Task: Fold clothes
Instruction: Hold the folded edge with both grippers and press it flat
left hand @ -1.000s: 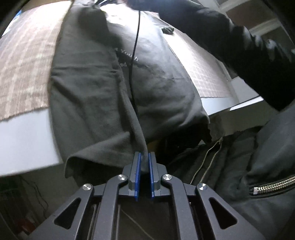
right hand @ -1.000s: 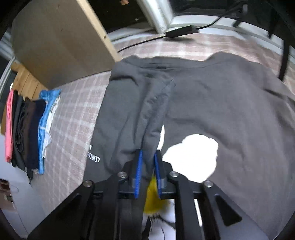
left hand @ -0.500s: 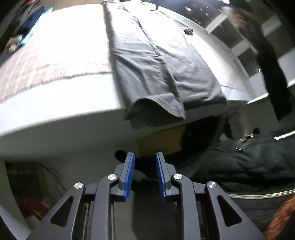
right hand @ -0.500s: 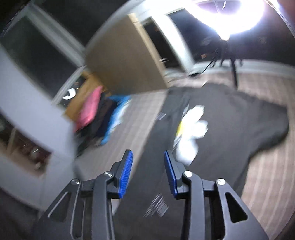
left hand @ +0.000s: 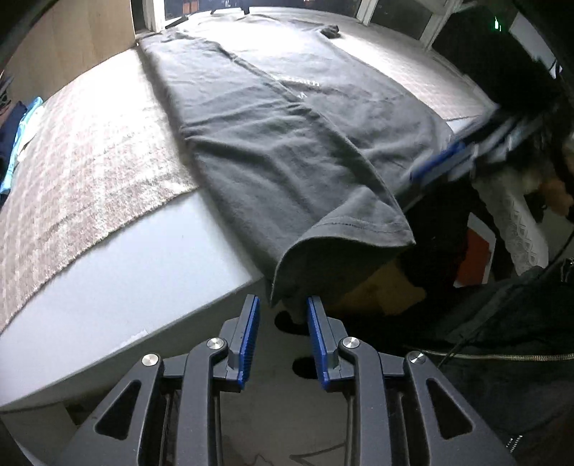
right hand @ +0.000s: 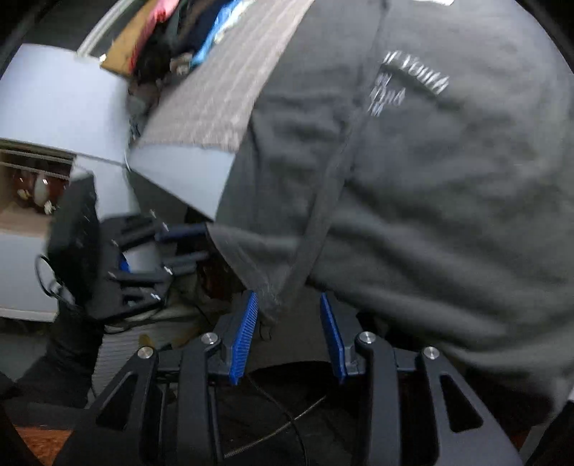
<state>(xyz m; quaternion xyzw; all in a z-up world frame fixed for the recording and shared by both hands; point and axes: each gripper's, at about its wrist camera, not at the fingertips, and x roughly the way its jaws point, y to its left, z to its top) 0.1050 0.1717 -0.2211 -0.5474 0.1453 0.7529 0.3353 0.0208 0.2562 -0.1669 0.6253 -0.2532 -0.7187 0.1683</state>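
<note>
A dark grey T-shirt (left hand: 287, 143) with white lettering lies on the table, its left side folded lengthwise over the middle. Its hem hangs over the near table edge. My left gripper (left hand: 282, 304) is just below that edge, jaws opening. The hanging hem corner sits between the fingertips, and the pads do not press it. In the right wrist view the T-shirt (right hand: 430, 179) fills the frame. My right gripper (right hand: 288, 301) stands open at the hem, with a cloth corner near its left pad. The right gripper (left hand: 441, 161) shows blurred at the shirt's right edge. The left gripper (right hand: 202, 243) appears left of the hem.
A checked cloth (left hand: 89, 161) covers the white table (left hand: 143, 258). Stacked clothes (right hand: 186, 28) lie at the far left end. A brown board (left hand: 71, 43) stands at the back left. The person's dark zipped jacket (left hand: 502, 376) is close on the right.
Both grippers have let go of the folded side and opened. The shirt now lies flat. The left gripper dropped to the hanging hem, and the right swept fast across to the near hem.
</note>
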